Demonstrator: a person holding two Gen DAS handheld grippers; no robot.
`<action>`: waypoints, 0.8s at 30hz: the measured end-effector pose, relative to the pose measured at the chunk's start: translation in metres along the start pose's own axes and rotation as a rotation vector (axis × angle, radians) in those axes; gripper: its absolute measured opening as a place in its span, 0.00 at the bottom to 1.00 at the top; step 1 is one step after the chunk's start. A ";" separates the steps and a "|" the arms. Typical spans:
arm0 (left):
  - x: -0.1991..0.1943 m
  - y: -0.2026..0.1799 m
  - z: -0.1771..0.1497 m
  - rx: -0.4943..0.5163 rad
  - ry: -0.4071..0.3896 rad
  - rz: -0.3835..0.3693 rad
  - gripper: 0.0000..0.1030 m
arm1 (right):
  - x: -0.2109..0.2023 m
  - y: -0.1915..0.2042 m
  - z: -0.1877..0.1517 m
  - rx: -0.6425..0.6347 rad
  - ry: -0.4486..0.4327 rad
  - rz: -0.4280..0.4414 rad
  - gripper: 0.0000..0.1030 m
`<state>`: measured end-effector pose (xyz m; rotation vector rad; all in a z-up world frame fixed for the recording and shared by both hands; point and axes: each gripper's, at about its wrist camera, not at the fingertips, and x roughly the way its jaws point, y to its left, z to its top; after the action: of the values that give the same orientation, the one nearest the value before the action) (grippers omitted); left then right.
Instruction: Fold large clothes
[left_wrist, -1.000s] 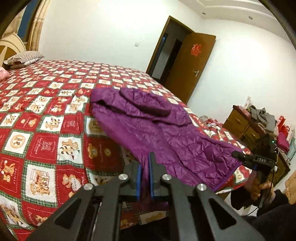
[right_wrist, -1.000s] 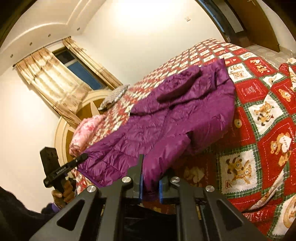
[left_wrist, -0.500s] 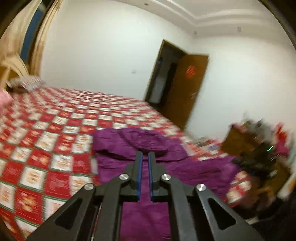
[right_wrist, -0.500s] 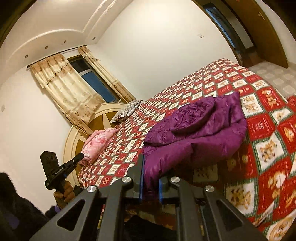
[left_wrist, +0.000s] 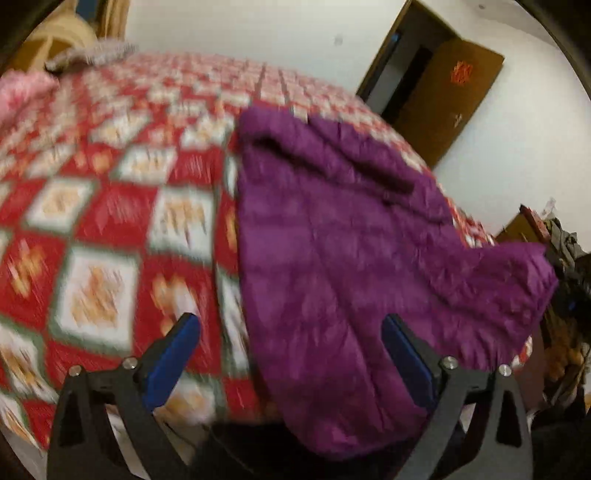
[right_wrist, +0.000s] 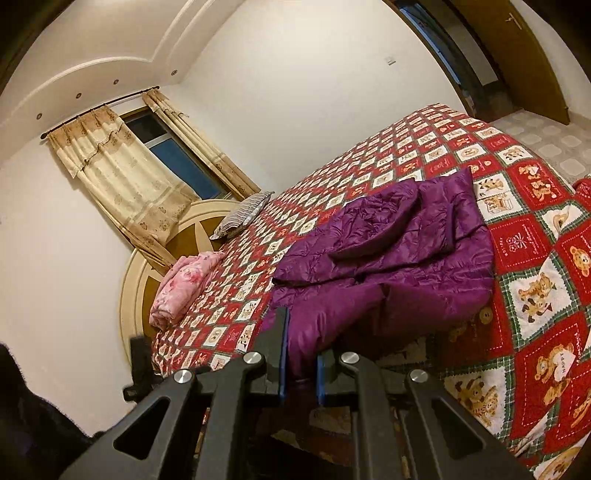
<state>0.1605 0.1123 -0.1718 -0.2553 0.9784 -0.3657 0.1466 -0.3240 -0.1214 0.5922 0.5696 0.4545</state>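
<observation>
Jaws of my left gripper are opening, pads clear of the purple quilted jacket; my right gripper clenches its hem at the bed's edge.

I see white walls and a quilted bed filling the room. At ten o'clock, cream curtains frame a dark window; at one o'clock stands a brown door. Tiled floor at two.
</observation>
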 end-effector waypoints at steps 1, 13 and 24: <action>0.006 0.000 -0.008 -0.008 0.040 -0.017 0.97 | 0.000 0.000 0.000 0.000 -0.001 0.000 0.11; 0.047 0.002 -0.039 -0.174 0.241 -0.235 0.25 | -0.002 0.001 -0.009 0.003 0.000 -0.013 0.11; 0.025 -0.024 -0.040 -0.005 0.145 -0.087 0.37 | -0.006 -0.005 -0.016 0.031 -0.009 -0.032 0.11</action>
<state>0.1343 0.0786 -0.2032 -0.2795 1.1128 -0.4659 0.1335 -0.3256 -0.1331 0.6131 0.5779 0.4132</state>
